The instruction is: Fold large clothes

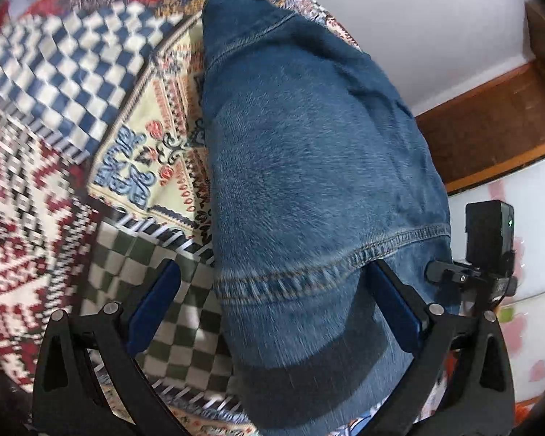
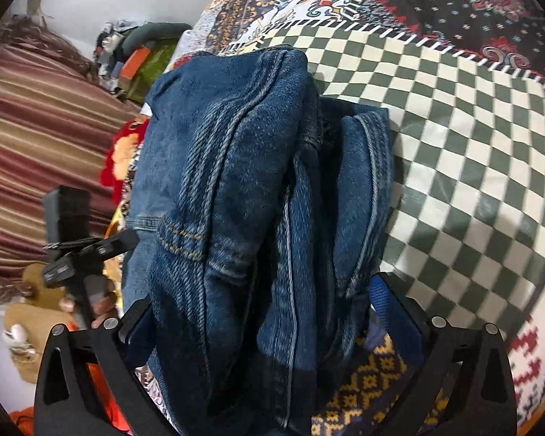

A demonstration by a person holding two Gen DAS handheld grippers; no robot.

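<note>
Fold well along: jeans (image 2: 258,189) already doubled into a thick bundle of layers, lying between both sets of jaws over the patterned bedspread (image 2: 472,138). Left gripper (image 1: 272,283) spread wide, not pinching. Right gripper (image 2: 261,298) spread, possibly touching denim. Final tidy or placement left.

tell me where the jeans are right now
In both wrist views the jeans lie bunched on the patterned bedspread, between each gripper's open fingers.

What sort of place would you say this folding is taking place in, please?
Probably a bedroom at home: the denim garment lies on a patchwork bedspread, with a striped curtain and wooden skirting along a white wall.
</note>
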